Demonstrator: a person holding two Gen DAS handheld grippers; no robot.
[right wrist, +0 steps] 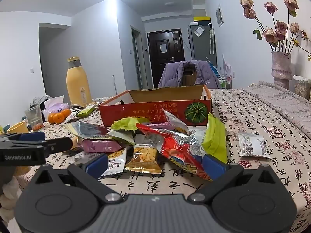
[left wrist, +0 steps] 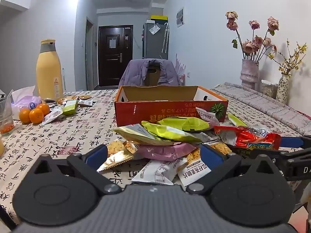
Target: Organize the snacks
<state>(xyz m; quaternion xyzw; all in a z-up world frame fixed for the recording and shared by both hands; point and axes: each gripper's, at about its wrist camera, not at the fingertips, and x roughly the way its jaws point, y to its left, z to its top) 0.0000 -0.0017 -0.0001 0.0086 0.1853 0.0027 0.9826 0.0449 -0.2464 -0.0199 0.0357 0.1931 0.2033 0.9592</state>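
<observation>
A heap of snack packets [left wrist: 171, 141] lies on the patterned tablecloth in front of an open orange cardboard box [left wrist: 171, 106]; the box [right wrist: 155, 112] is empty as far as I can see. The heap holds lime-green packets [right wrist: 213, 136], a pink packet [left wrist: 165, 151], a crumpled red foil bag [right wrist: 175, 145] and small white sachets [left wrist: 161, 172]. My left gripper [left wrist: 154, 155] stands open just short of the heap, nothing between its blue pads. My right gripper [right wrist: 155, 164] is open too, the red bag's near end lying by its right pad. Each gripper shows at the other view's edge.
A tall yellow bottle [left wrist: 49, 69], three oranges [left wrist: 35, 113], a plastic cup [left wrist: 5, 116] and more small packets [left wrist: 70, 104] sit at the left. One white sachet [right wrist: 252, 144] lies alone at the right. A folded quilt [right wrist: 281, 103], flower vases [left wrist: 248, 73] and a chair with a purple jacket [left wrist: 149, 71] stand behind.
</observation>
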